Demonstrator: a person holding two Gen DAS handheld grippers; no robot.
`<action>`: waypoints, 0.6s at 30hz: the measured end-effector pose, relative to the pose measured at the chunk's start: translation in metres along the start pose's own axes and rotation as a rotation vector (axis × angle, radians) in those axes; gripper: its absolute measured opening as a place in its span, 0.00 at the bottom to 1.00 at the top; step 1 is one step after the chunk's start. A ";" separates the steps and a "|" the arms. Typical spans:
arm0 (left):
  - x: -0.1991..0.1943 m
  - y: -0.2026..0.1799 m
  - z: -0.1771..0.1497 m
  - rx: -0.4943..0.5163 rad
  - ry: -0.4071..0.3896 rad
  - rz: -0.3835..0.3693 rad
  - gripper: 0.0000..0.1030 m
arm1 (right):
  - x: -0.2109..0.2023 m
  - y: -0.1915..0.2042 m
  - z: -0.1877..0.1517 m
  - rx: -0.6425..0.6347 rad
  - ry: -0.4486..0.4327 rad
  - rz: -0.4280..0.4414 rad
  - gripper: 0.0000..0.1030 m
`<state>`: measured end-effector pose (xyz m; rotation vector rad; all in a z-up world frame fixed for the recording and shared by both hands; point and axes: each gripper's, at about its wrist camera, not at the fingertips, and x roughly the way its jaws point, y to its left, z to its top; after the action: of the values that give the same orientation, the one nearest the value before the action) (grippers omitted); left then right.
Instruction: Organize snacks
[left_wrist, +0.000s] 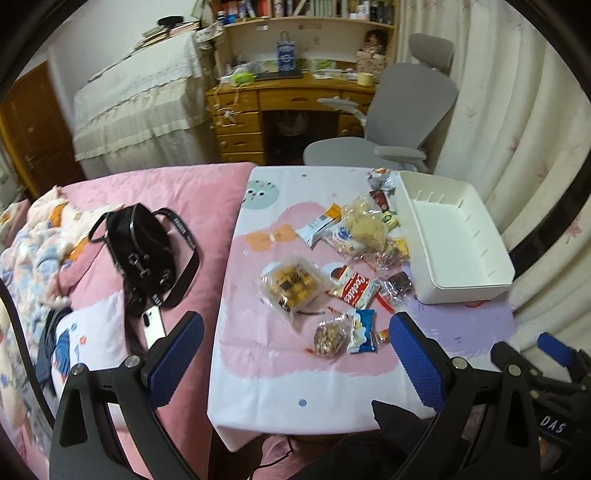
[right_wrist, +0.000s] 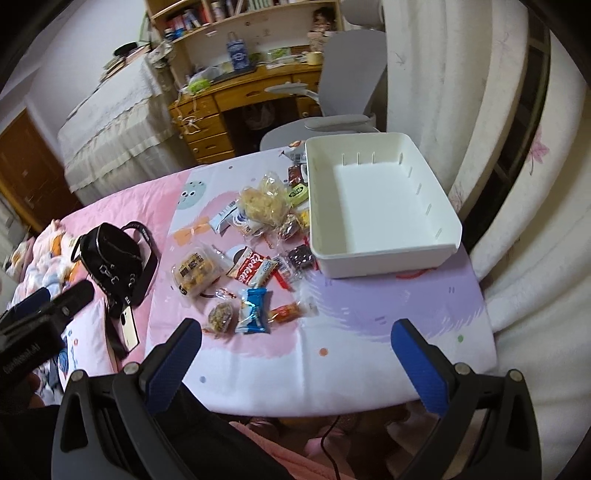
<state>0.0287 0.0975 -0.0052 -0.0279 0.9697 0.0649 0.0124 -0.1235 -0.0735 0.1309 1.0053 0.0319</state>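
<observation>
Several wrapped snacks lie scattered on a patterned cloth (left_wrist: 295, 373) (right_wrist: 332, 365). A clear box of yellow cookies (left_wrist: 290, 282) (right_wrist: 195, 272), a red "Cookies" pack (left_wrist: 352, 291) (right_wrist: 250, 270), a blue pack (left_wrist: 361, 330) (right_wrist: 252, 310) and a clear bag of pale puffs (left_wrist: 364, 223) (right_wrist: 264, 205) are among them. An empty white bin (left_wrist: 456, 240) (right_wrist: 376, 206) stands right of the pile. My left gripper (left_wrist: 295, 354) is open, empty, near the front snacks. My right gripper (right_wrist: 297, 354) is open, empty, over bare cloth near the front edge.
A black bag (left_wrist: 142, 243) (right_wrist: 110, 258) and a white phone (left_wrist: 155, 326) (right_wrist: 129, 332) lie on the pink bedspread at left. A grey office chair (left_wrist: 399, 110) and wooden desk (left_wrist: 258, 107) stand behind. Curtains (left_wrist: 517, 110) hang at right.
</observation>
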 end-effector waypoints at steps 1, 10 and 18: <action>0.001 0.005 0.002 0.014 -0.001 -0.011 0.97 | -0.001 0.007 -0.003 0.015 -0.003 -0.009 1.00; 0.016 0.039 0.012 0.189 -0.034 -0.140 0.97 | 0.004 0.049 -0.028 0.173 -0.016 -0.081 1.00; 0.043 0.049 0.011 0.282 0.026 -0.283 0.97 | 0.009 0.089 -0.052 0.171 -0.029 -0.144 1.00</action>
<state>0.0585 0.1492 -0.0340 0.0933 0.9852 -0.3334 -0.0237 -0.0292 -0.0972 0.2144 0.9857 -0.1878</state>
